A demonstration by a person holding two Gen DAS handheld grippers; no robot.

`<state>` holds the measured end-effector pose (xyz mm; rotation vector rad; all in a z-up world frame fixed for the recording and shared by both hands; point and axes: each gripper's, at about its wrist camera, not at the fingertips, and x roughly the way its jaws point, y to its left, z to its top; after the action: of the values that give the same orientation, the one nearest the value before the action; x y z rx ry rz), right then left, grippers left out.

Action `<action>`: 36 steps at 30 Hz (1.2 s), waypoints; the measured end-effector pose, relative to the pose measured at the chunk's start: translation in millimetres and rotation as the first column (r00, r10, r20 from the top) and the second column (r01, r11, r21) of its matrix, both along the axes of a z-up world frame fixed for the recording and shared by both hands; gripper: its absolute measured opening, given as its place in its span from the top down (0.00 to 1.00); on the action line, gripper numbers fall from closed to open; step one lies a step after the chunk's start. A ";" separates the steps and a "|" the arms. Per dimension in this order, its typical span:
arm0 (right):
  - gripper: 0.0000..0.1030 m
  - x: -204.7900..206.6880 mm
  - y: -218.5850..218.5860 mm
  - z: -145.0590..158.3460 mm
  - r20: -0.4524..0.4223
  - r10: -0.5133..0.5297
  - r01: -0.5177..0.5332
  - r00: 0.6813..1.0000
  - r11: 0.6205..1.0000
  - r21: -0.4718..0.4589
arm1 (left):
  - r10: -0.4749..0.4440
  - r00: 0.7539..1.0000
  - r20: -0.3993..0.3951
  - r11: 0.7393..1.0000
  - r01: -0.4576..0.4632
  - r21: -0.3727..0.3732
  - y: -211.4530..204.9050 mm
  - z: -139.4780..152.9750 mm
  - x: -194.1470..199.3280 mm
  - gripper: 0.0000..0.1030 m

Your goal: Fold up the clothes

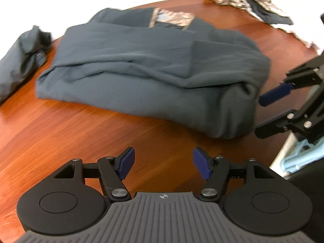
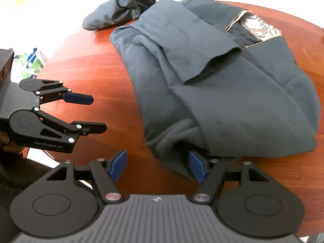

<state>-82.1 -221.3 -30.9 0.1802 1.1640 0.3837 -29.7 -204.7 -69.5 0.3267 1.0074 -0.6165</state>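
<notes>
Both grippers spread wide, gripping nothing: left gripper (image 1: 163, 165) over bare wood short of folded dark jacket (image 1: 149, 68), right gripper (image 2: 157, 166) at jacket's near corner, one blue pad (image 2: 195, 166) touching cloth. Jacket mid-tabletop (image 1: 70, 137). Beyond jacket, crumpled dark garment (image 2: 119, 8); smaller patterned clothes (image 1: 253, 0) at far edge.

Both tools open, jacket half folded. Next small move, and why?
Probably ease the right tool forward and close it on the near edge of the dark jacket. Its right finger is already at the fabric, both tools are open and empty, and the left tool sits back over bare table.
</notes>
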 end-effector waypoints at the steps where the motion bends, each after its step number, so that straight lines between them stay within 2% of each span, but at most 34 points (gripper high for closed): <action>1: 0.29 -2.1 -7.1 1.8 0.000 0.013 -0.013 1.000 1.000 -0.004 | -0.011 1.000 -0.003 1.000 0.011 -0.007 -7.6 2.0 -2.9 0.35; 5: 0.29 -4.6 -31.6 5.6 0.005 0.065 -0.065 0.998 0.998 -0.015 | -0.044 0.999 -0.014 0.999 0.044 -0.012 -37.3 4.4 -13.8 0.34; 9: 0.29 -4.6 -63.0 9.2 0.021 0.143 -0.142 0.990 0.989 -0.038 | -0.022 0.999 -0.039 1.000 0.022 -0.004 -73.2 2.6 -19.2 0.34; 13: 0.26 -4.1 -84.0 10.1 0.045 0.230 -0.226 0.972 0.970 -0.084 | 0.024 0.998 -0.052 1.000 -0.025 -0.012 -102.6 1.7 -19.5 0.34; 15: 0.17 -3.3 -93.4 9.4 0.059 0.271 -0.263 0.961 0.958 -0.111 | 0.061 0.997 -0.052 0.998 -0.061 0.006 -118.4 -1.9 -18.3 0.34; 20: 0.17 0.2 -121.5 6.1 0.095 0.392 -0.371 0.915 0.911 -0.182 | 0.155 0.988 -0.020 0.987 -0.153 0.057 -148.7 -8.2 -15.3 0.36; 21: 0.17 1.2 -126.6 4.6 0.103 0.420 -0.395 0.902 0.897 -0.199 | 0.175 0.984 -0.018 0.982 -0.173 0.074 -152.0 -10.7 -13.8 0.39; 22: 0.17 2.8 -130.9 2.8 0.109 0.450 -0.421 0.886 0.881 -0.215 | 0.196 0.981 -0.015 0.977 -0.194 0.091 -155.2 -13.2 -12.3 0.58; 23: 0.17 3.6 -132.1 1.7 0.114 0.466 -0.435 0.877 0.873 -0.221 | 0.212 0.977 -0.014 0.972 -0.209 0.104 -157.5 -15.2 -11.3 0.70; 24: 0.17 5.1 -134.5 0.1 0.125 0.495 -0.460 0.860 0.858 -0.229 | 0.229 0.973 -0.013 0.968 -0.227 0.112 -158.4 -16.5 -10.7 0.88; 25: 0.17 6.6 -136.2 -1.5 0.136 0.524 -0.486 0.841 0.841 -0.238 | 0.255 0.967 -0.012 0.961 -0.252 0.118 -158.9 -17.4 -10.0 0.92; 28: 0.17 8.1 -132.9 -3.8 0.164 0.583 -0.535 0.796 0.803 -0.262 | 0.325 0.946 -0.002 0.940 -0.323 0.109 -158.2 -13.5 -8.4 0.94; 30: 0.17 10.1 -124.1 -5.1 0.200 0.641 -0.586 0.741 0.763 -0.273 | 0.354 0.935 -0.001 0.931 -0.352 0.093 -155.9 -7.4 -7.3 0.94; 32: 0.17 10.5 -117.5 -5.7 0.219 0.665 -0.610 0.714 0.745 -0.272 | 0.396 0.918 -0.016 0.917 -0.395 0.061 -150.5 1.9 -4.4 0.94; 33: 0.16 10.8 -109.8 -7.0 0.240 0.692 -0.635 0.681 0.721 -0.277 | 0.415 0.909 -0.028 0.909 -0.414 0.046 -147.5 5.4 -2.2 0.94; 36: 0.16 10.5 -96.8 -12.4 0.260 0.728 -0.670 0.634 0.685 -0.285 | 0.466 0.883 -0.053 0.884 -0.467 -0.009 -138.9 19.7 6.4 0.94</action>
<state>-71.6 -318.1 -43.3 -0.5080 0.8519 0.9749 -23.3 -343.6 -49.8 0.0408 1.0782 -0.1958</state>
